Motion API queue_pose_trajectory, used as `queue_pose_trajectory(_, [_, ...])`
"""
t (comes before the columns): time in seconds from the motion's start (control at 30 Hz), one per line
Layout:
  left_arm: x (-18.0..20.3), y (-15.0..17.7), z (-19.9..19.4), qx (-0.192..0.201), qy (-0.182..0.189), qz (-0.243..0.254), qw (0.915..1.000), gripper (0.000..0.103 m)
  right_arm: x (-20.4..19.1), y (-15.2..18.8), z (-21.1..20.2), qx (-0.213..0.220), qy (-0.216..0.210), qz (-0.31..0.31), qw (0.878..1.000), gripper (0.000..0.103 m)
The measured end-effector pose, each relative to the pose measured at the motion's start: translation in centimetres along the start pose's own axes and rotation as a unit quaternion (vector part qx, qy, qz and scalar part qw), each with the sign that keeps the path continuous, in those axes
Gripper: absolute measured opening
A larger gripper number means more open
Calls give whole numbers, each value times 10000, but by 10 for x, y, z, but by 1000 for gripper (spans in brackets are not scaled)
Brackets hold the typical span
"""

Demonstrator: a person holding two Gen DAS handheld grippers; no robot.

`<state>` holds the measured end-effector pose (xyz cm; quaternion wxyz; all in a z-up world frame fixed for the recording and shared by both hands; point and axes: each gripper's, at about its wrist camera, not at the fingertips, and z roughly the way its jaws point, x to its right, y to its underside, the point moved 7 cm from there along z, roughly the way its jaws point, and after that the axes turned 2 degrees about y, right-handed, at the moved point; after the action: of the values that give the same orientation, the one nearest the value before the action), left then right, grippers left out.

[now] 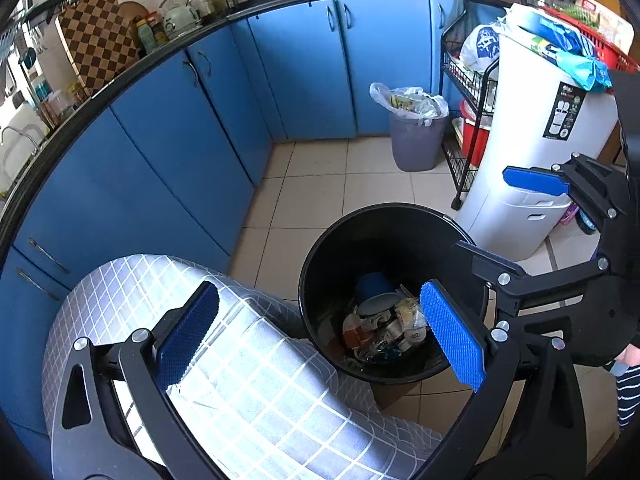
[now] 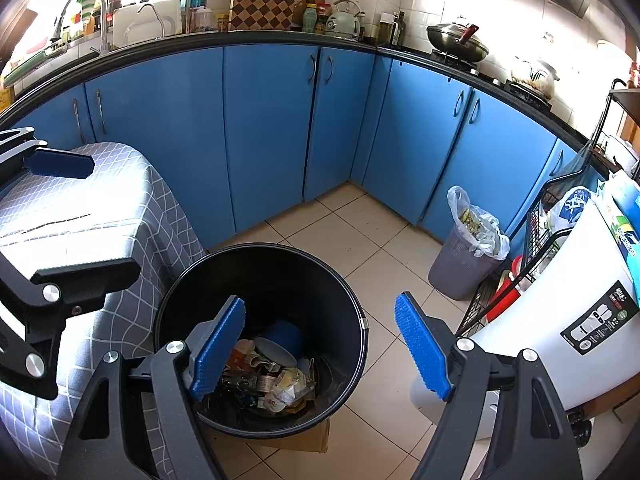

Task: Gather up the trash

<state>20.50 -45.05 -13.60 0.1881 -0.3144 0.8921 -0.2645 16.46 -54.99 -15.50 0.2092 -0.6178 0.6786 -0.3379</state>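
Daylight pours in from the far left by my sink (image 2: 132, 24), blowing out the wall tiles (image 2: 500, 8) and glaring on the checked cloth (image 1: 248, 392). Cabinets (image 2: 268, 128) bow at the edges; the corners go black. The focus is sharp.

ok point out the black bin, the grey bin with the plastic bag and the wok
black bin (image 2: 340, 280), right wrist view, inner back wall
grey bin (image 2: 460, 268), right wrist view, outer side wall below the bag
wok (image 2: 456, 42), right wrist view, its dark body on the stove
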Motion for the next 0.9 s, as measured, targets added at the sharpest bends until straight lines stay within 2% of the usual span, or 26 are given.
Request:
queue_pose_trajectory(0.27, [-6, 3, 3, -38, -133, -121, 9998, 99, 4, 1, -1, 11, 1, 34, 10000, 76])
queue_pose_trajectory(0.9, [-4, 7, 0, -6, -30, -152, 9999, 99, 4, 3, 0, -5, 7, 30, 10000, 76])
